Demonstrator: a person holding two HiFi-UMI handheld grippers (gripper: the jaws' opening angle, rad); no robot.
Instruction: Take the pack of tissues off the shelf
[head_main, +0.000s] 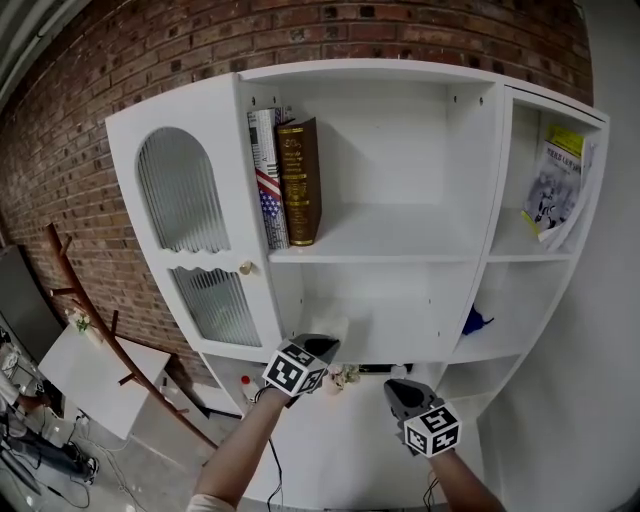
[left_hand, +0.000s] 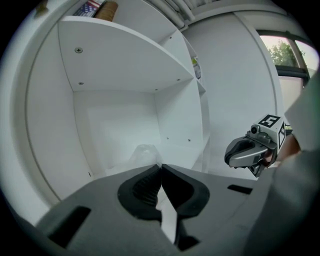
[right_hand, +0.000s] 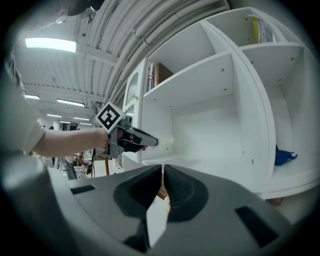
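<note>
The pack of tissues (head_main: 332, 328), a small white translucent packet, hangs just above the middle shelf (head_main: 400, 350) of a white shelf unit. My left gripper (head_main: 325, 345) is shut on its near edge. In the left gripper view the pack (left_hand: 143, 152) sits right at the closed tips of that gripper (left_hand: 161, 166). The right gripper view shows the left gripper (right_hand: 152, 142) from the side, with the pack (right_hand: 167, 142) at its tip. My right gripper (head_main: 393, 385) hangs lower right, outside the shelf. It is shut with nothing in it (right_hand: 163, 168), and it also shows in the left gripper view (left_hand: 228, 156).
Books (head_main: 285, 180) stand on the top shelf. A yellow booklet (head_main: 555, 185) leans in the right compartment, and a blue thing (head_main: 475, 322) lies below it. A ribbed glass door (head_main: 190, 230) closes the left side. Small items (head_main: 345, 378) sit on the lowest shelf.
</note>
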